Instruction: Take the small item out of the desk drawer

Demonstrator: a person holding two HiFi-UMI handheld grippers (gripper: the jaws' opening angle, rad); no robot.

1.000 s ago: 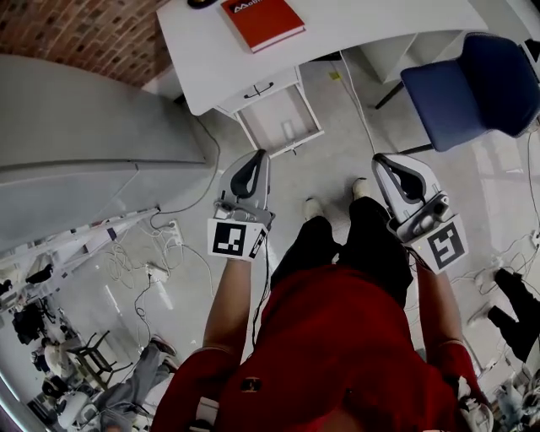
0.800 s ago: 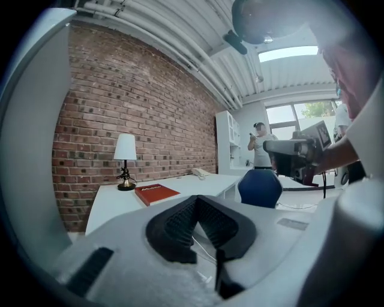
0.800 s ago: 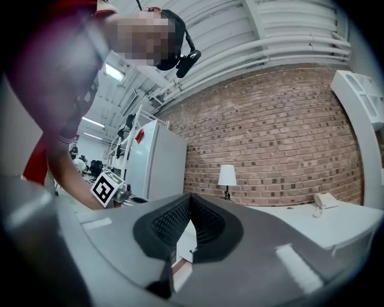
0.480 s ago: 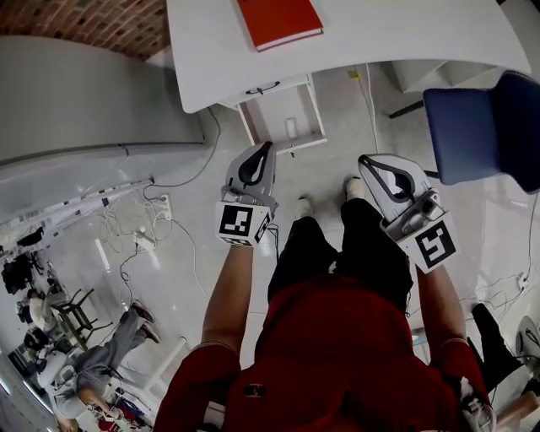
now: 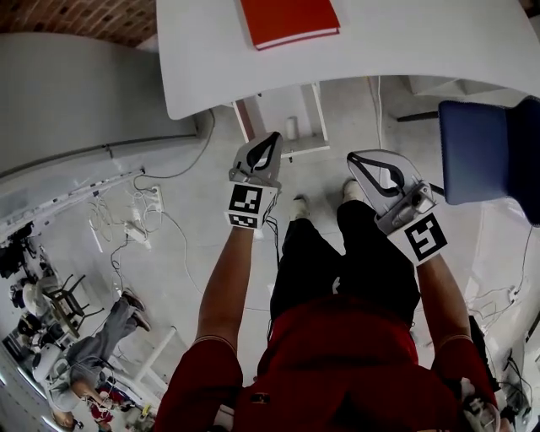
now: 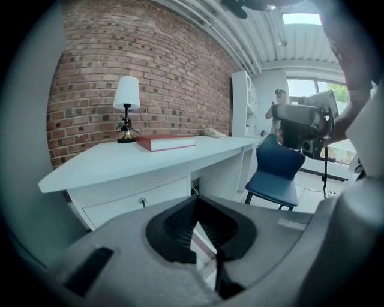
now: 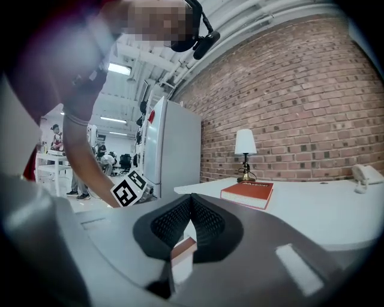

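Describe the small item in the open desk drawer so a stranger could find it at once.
Start at the white desk with the red book on top. Under its edge, just below the book, one drawer stands open over the floor. The small pale item is the only thing lying in it, light against the drawer's bare bottom.

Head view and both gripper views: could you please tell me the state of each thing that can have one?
Drawer: pulled open.
Small item: lying inside the drawer, not held.
Left gripper: shut, empty.
Right gripper: shut, empty.
Red book: closed, flat on the desk.
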